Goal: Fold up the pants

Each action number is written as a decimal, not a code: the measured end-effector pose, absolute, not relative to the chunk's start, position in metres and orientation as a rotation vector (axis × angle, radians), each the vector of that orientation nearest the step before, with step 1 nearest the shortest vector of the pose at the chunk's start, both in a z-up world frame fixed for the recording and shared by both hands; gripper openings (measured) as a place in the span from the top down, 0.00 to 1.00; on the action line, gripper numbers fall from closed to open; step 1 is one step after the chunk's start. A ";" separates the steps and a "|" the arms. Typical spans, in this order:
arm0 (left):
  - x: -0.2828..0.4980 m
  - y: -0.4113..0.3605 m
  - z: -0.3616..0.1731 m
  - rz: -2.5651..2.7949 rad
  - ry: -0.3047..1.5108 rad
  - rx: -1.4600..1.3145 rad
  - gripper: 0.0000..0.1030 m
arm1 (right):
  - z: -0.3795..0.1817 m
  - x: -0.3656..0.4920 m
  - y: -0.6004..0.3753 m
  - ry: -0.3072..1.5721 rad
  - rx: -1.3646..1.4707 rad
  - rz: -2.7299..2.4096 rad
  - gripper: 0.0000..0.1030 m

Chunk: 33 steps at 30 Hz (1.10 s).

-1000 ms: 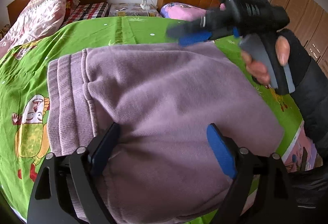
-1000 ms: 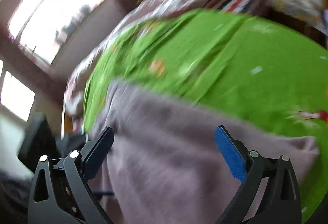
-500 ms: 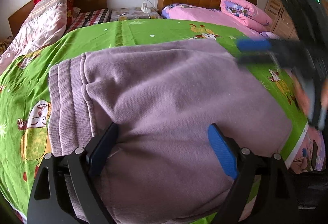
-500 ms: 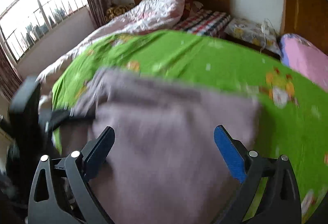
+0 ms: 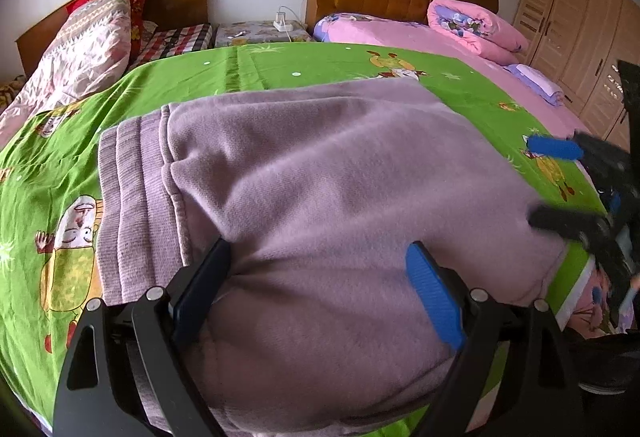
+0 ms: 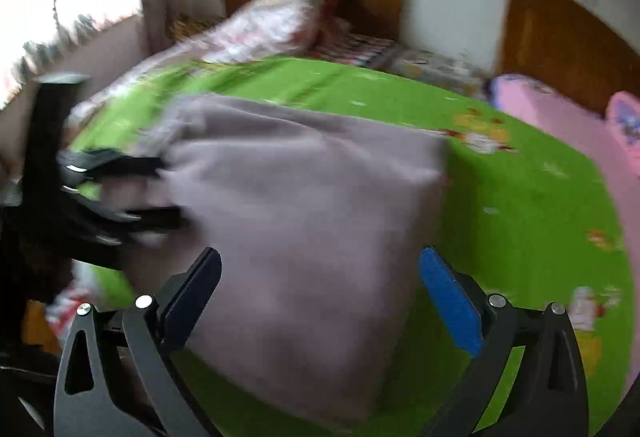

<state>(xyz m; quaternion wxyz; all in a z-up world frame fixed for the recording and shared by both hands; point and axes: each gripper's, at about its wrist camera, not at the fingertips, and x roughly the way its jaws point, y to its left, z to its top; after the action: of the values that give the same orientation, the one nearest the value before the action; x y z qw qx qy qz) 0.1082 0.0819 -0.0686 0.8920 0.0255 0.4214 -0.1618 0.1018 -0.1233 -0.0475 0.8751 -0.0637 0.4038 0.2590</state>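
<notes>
The mauve pants [image 5: 320, 189] lie folded into a thick block on the green bedsheet [image 5: 248, 69], ribbed waistband at the left. They also show in the blurred right wrist view [image 6: 312, 197]. My left gripper [image 5: 320, 289] is open, its fingers spread just over the near edge of the pants. My right gripper [image 6: 320, 289] is open and empty, over the pants' near right corner; it appears blurred at the right edge of the left wrist view [image 5: 568, 185]. The left gripper shows at the left of the right wrist view [image 6: 132, 189].
A patterned quilt and red pillow [image 5: 88, 37] lie at the bed's far left. A second bed with pink bedding [image 5: 460, 29] stands at the right, wooden wardrobes [image 5: 580, 21] beyond it. A bedside stand with a charger [image 5: 264, 29] sits between the headboards.
My right gripper has swung from above the far side of the pants down to their right edge, near the bed's front. The left gripper and the pants have stayed in place.
</notes>
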 end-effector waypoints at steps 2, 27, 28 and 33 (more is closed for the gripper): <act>0.108 0.081 -0.069 -0.335 0.871 0.048 0.14 | -0.068 0.097 -0.112 0.897 -0.207 0.555 0.06; 0.188 0.124 -0.060 -0.182 0.913 -0.027 0.04 | -0.084 0.123 -0.112 0.884 -0.093 0.597 0.04; 0.188 0.129 -0.063 -0.191 0.907 -0.041 0.04 | -0.084 0.124 -0.113 0.884 -0.088 0.603 0.04; 0.186 0.133 -0.065 -0.143 0.894 -0.031 0.03 | -0.084 0.125 -0.110 0.871 -0.107 0.597 0.05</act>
<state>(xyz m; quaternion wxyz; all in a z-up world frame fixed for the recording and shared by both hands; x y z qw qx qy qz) 0.1857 0.1326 -0.0646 0.8992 -0.0149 0.4317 -0.0692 0.1254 -0.1096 -0.0838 0.8624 -0.0508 0.4155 0.2846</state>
